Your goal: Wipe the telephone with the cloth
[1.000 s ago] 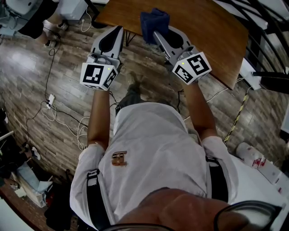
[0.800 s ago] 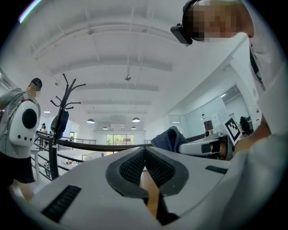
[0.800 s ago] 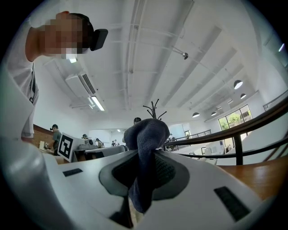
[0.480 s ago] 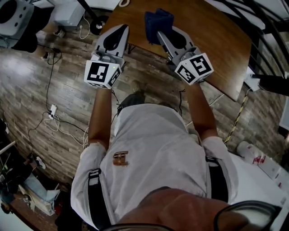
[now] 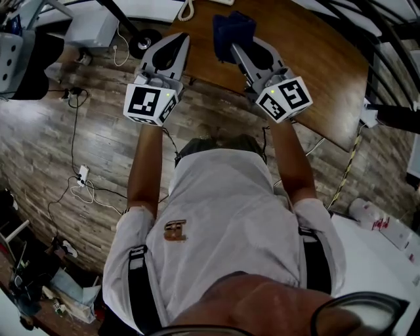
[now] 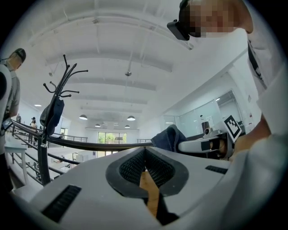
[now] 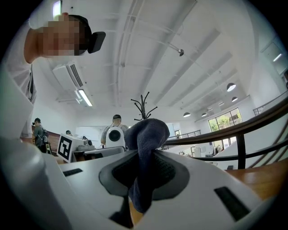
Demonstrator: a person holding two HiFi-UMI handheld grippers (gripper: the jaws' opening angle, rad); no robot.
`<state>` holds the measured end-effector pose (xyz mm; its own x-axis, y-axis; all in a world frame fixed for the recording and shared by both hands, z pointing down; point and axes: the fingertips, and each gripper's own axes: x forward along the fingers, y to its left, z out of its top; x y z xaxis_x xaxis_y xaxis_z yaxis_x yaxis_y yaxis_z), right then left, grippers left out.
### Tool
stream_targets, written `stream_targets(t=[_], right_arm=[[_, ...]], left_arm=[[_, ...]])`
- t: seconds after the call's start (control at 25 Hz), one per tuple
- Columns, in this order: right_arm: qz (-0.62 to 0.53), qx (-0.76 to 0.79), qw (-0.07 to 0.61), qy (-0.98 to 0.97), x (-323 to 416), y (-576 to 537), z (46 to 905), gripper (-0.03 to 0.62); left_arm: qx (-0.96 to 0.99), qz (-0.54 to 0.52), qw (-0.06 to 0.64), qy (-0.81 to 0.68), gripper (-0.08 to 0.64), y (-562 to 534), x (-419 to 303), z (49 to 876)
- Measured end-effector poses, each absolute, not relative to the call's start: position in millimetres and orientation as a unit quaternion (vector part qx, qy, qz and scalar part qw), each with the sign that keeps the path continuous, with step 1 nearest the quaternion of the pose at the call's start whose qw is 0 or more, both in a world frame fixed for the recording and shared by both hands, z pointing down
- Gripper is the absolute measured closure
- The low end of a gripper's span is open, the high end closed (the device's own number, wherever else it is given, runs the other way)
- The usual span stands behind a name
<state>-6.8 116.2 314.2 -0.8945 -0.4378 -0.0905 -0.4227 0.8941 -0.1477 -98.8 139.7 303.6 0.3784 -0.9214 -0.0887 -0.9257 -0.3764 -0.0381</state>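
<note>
In the head view, a person in a white shirt (image 5: 223, 216) holds 2 grippers out over the near edge of a brown wooden table (image 5: 308, 46). The left gripper (image 5: 178, 39) points at the table edge with its jaws together and nothing in them. The right gripper (image 5: 234, 49) reaches over the tabletop, and a bunched dark blue cloth (image 5: 231, 26) sticks up from its tip. At the far side of the table, cut by the top of the picture, lies a white piece with a curled cord (image 5: 188, 9), which looks like part of the telephone; it is well apart from both grippers. Below the table is a plank floor (image 5: 98, 138) with loose cables (image 5: 82, 177). In the left gripper view, the left gripper (image 6: 145, 153) has its ridged pads pressed shut on each other with nothing between them; the right gripper (image 6: 202, 145) and the cloth (image 6: 168, 137) show to the right, and a coat stand (image 6: 50, 112) stands to the left. In the right gripper view, the right gripper (image 7: 143, 157) is clamped on the cloth (image 7: 145, 134), which bulges above the pads and hangs down between them. The left gripper (image 7: 90, 152) lies to the left, and the table (image 7: 265, 173) shows at lower right.
</note>
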Motion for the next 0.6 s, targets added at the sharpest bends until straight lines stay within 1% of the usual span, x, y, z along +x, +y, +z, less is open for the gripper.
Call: stream_targets(t=[0.12, 0.32, 0.6], right_arm=[[-0.062, -0.229, 0.055, 0.970, -18, 101, 316, 0.512], [-0.064, -0.240, 0.047, 0.968, -15, 74, 318, 0.512], [-0.070, -0.246, 0.043, 0.966, -45, 31, 322, 0.512]], left_arm=[[-0.833, 0.027, 0.038, 0.551, 0.541, 120, -111, 305], [-0.837, 0.032, 0.033, 0.545, 0.541, 90, -111, 305], [-0.836, 0.034, 0.027, 0.548, 0.541, 48, -141, 309]])
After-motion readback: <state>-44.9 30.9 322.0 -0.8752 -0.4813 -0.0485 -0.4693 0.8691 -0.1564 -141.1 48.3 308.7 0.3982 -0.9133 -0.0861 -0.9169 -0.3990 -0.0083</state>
